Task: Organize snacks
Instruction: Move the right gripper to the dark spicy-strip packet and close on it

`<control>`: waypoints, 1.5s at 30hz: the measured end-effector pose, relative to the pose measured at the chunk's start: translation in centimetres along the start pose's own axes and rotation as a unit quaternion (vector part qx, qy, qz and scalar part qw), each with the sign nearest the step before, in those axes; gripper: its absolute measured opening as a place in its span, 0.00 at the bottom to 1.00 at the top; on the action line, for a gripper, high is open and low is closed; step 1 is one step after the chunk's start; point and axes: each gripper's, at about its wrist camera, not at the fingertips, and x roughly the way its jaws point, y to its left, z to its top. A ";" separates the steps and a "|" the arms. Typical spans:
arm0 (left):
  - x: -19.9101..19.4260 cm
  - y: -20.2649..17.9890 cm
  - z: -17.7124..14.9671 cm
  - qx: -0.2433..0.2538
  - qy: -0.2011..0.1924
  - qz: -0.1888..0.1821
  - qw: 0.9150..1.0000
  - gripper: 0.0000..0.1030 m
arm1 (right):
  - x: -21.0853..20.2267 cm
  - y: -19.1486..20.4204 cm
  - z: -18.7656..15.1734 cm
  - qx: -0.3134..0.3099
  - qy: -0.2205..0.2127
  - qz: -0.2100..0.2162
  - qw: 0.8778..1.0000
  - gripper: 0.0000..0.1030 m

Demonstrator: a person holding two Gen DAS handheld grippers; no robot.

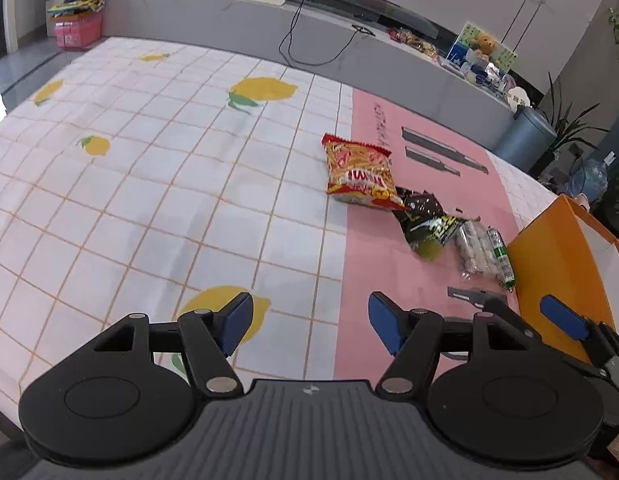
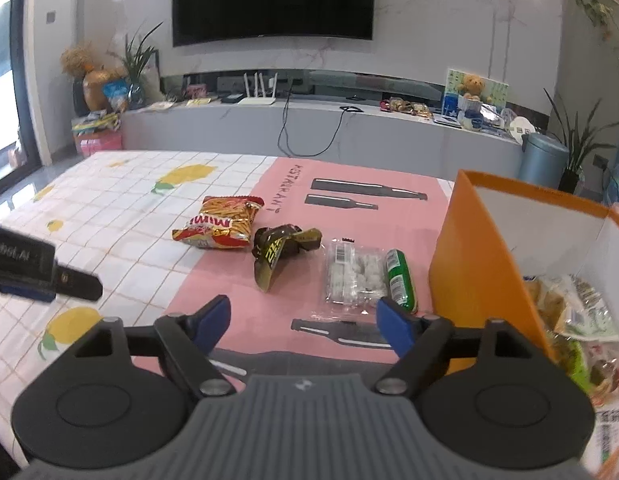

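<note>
We hold our left gripper [image 1: 311, 326] low over the table, its flat blue pads set on black jointed arms standing wide apart with nothing between them but the smooth cloth. That tablecloth [image 1: 149, 200] is a pale sheet ruled in thin orange squares and printed with yellow lemons, and beside it lies a matte pink mat [image 2: 237, 292] printed with grey bottle shapes. Our right gripper [image 2: 305, 322] is likewise spread wide and empty, its fingers framing bare pink mat. The snacks lie in a loose row on the mat and cloth: a puffy, glossy red and yellow snack bag [image 2: 221, 222] with serrated ends sits farthest from the box; touching it is a crumpled dark foil packet [image 2: 281, 250] with yellow lettering, twisted and creased; next comes a clear plastic pack [image 2: 351, 274] of small white lumps with a barcode label; and just beside that lies a smooth green tube [image 2: 401, 280], rounded like a sausage, nearest the box. The orange box [image 2: 473, 248], stiff card with a white inside, stands open at the mat's right edge, and several crinkly wrapped snacks [image 2: 581, 320] already lie inside it.
</note>
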 end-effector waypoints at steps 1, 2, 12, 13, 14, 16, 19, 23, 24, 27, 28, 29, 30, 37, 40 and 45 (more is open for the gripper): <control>0.1 -0.1 0.0 0.000 0.001 0.001 1.000 0.75 | 0.1 0.2 -0.1 -0.002 -0.007 -0.001 1.000 0.80; 0.1 -0.2 0.0 0.000 0.002 0.002 1.000 0.75 | 0.1 0.4 -0.1 -0.008 -0.015 -0.004 1.000 0.86; 0.9 -1.0 1.6 -0.003 -0.004 0.011 1.000 0.75 | 2.1 1.9 1.5 -0.067 -0.050 -0.008 0.996 0.97; 1.1 -1.0 1.8 -0.003 -0.004 0.014 1.000 0.75 | 2.6 2.0 1.6 -0.069 -0.050 -0.005 0.996 0.97; 1.4 -1.0 2.1 -0.004 -0.003 0.016 1.000 0.75 | 3.1 2.1 1.7 -0.072 -0.047 0.003 0.996 0.97; 2.1 -1.0 2.6 -0.006 -0.004 0.021 1.000 0.75 | 4.3 2.1 1.9 -0.073 -0.040 0.015 0.996 0.97; 3.2 -1.0 3.2 -0.007 0.002 0.033 0.999 0.75 | 5.9 1.8 1.9 -0.066 -0.039 0.014 0.997 0.97; 4.2 -0.8 3.4 -0.018 0.016 0.037 0.999 0.75 | 7.5 1.4 2.0 -0.055 -0.023 0.028 0.998 0.97; 4.3 -0.7 3.3 -0.023 0.021 0.033 0.999 0.75 | 8.0 1.5 1.9 -0.056 -0.018 0.034 0.998 0.97; 4.5 -0.6 3.2 -0.032 0.031 0.023 0.999 0.75 | 8.9 2.1 1.8 -0.067 -0.004 0.050 0.996 0.97; 4.5 -0.6 3.2 -0.033 0.033 0.022 0.999 0.75 | 9.1 2.4 1.7 -0.072 -0.001 0.052 0.996 0.97; 4.5 -0.7 3.1 -0.032 0.034 0.021 0.999 0.75 | 9.4 2.6 1.6 -0.079 0.001 0.054 0.995 0.97; 4.5 -0.8 3.1 -0.030 0.034 0.021 0.999 0.75 | 9.6 2.9 1.5 -0.086 0.002 0.056 0.995 0.95; 4.5 -0.4 3.1 -0.030 0.034 0.028 0.999 0.75 | 10.9 3.1 0.6 -0.081 0.033 0.077 0.993 0.44; 4.4 -0.1 3.2 -0.036 0.035 0.027 0.998 0.75 | 10.7 3.1 0.5 -0.086 0.029 0.072 0.993 0.07; 4.1 -0.1 3.1 -0.033 0.033 0.026 0.999 0.75 | 10.2 3.2 0.4 -0.090 0.026 0.083 0.992 0.02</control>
